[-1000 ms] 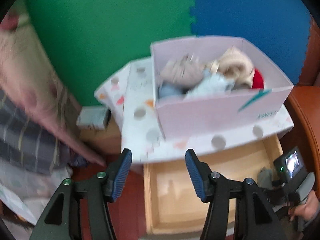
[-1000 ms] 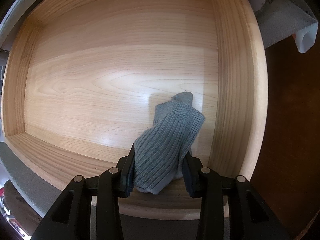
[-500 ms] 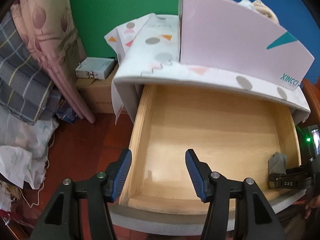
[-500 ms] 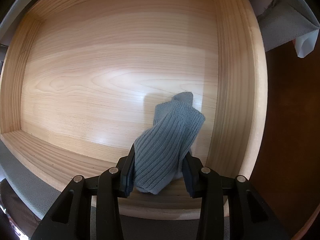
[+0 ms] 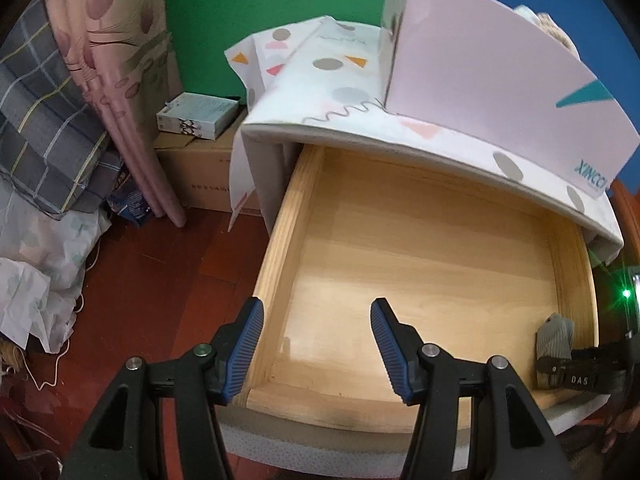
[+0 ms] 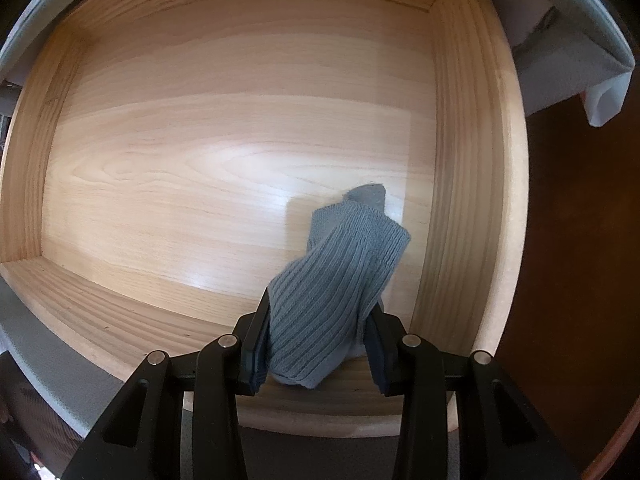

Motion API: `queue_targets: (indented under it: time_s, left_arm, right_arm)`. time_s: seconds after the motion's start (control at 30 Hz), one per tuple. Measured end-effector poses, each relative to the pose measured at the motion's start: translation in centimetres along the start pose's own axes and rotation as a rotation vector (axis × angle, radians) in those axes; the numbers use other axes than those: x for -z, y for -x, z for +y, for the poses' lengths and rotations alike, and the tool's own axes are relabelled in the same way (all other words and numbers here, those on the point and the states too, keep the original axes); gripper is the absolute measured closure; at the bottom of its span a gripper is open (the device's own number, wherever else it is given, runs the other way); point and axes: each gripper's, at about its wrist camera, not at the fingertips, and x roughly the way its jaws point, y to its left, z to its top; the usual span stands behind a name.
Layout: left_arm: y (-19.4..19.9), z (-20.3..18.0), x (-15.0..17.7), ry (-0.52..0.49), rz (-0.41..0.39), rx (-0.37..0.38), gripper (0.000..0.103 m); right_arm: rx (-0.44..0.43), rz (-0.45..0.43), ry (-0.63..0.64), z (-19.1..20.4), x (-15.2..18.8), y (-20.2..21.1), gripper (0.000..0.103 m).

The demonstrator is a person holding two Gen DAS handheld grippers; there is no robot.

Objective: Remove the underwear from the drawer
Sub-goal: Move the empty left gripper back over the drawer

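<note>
A grey ribbed knit garment (image 6: 340, 292) hangs at the front right corner of the open wooden drawer (image 6: 460, 160), its lower end close to the drawer floor. My right gripper (image 6: 318, 320) points straight down and is shut on it, both pads pressed into the fabric. The left wrist view shows the same garment (image 5: 554, 336) at the far right of the drawer (image 5: 280, 240), clamped in the right gripper (image 5: 552, 356). My left gripper (image 5: 316, 312) stands open and holds nothing, above the drawer's front left corner. Apart from the garment, the drawer floor is bare wood.
A pink cardboard box (image 5: 480, 80) holding clothes sits on the cabinet top, which is draped in a patterned white cloth (image 5: 340, 92). Left of the cabinet are a cardboard carton (image 5: 200, 176) with a small box on it, folded bedding (image 5: 48, 120) and red-brown floor.
The left gripper has dropped and tilted down, so its view went from the top of the pink box to the inside of the drawer. The right gripper and garment have stayed put.
</note>
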Motion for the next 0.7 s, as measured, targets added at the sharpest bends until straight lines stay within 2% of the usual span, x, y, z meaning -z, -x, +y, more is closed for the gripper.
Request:
queue_targets:
  time_s: [0.47, 0.7]
  left_arm:
    - [0.2, -2.2, 0.4, -0.111, -0.043, -0.003, 0.046]
    - [0.2, -2.4, 0.5, -0.125, -0.045, 0.003, 0.046]
  right_arm:
    - [-0.025, -0.137, 0.018, 1.0, 2.2, 3.6, 0.067]
    - [-0.052, -0.179, 0.020, 1.0, 2.7, 6.6, 0.067]
